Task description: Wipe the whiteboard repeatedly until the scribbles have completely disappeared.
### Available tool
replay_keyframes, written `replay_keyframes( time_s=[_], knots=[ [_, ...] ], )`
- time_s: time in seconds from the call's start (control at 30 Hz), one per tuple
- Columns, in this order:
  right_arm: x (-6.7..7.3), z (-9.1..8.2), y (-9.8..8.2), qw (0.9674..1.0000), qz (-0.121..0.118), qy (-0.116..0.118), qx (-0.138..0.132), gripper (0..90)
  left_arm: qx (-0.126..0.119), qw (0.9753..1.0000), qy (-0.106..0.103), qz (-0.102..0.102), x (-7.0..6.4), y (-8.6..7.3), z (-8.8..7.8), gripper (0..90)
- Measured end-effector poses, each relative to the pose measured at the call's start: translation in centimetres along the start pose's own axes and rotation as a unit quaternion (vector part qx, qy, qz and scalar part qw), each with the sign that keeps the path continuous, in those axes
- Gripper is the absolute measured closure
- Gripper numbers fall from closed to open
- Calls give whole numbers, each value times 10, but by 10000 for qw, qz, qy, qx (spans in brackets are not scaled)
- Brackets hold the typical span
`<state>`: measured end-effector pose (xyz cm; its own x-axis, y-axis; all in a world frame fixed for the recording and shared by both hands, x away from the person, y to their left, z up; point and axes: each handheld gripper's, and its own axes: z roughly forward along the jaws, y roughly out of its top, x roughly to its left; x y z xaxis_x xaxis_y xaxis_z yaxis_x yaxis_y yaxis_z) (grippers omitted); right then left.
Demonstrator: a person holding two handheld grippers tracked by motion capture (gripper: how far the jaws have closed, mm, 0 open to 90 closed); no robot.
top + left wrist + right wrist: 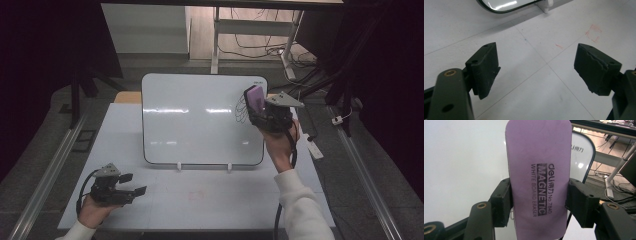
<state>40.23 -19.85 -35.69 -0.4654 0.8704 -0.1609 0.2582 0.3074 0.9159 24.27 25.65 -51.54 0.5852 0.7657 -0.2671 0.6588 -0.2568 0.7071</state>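
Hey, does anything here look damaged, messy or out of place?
One pad of the left tongs has a ragged, chipped edge. Faint red marker marks stain the table. A black scribble sits on the whiteboard, beside the purple eraser.

We cannot read the black scribble (241,109) on the whiteboard (200,120); the purple eraser (256,98) covers part of it. In the right gripper view, the eraser's lower end runs off the bottom edge.

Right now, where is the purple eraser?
The purple eraser is clamped in the right gripper, at the whiteboard's upper right, beside black scribbles.
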Motion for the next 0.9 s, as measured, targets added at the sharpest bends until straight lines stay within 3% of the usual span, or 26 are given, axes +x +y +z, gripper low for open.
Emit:
replay_keyframes(
  time_s=[0.13,0.23,0.47,0.53,0.9],
  knots=[
    [0,8,2,9999,62,70,76,397,0,10000,12,-3,0,0,0,206],
    [4,18,-5,9991,121,308,278,397,-4,10000,0,-26,1,-1,-1,206],
    [27,27,-26,9968,-190,524,573,398,24,10000,-19,-43,1,-1,1,206],
    [30,27,-25,9965,-333,473,600,398,38,10000,-23,-22,1,-1,1,206],
    [5,27,-6,9988,-263,-149,377,399,40,10000,-33,-19,2,-1,1,208]
  ],
)
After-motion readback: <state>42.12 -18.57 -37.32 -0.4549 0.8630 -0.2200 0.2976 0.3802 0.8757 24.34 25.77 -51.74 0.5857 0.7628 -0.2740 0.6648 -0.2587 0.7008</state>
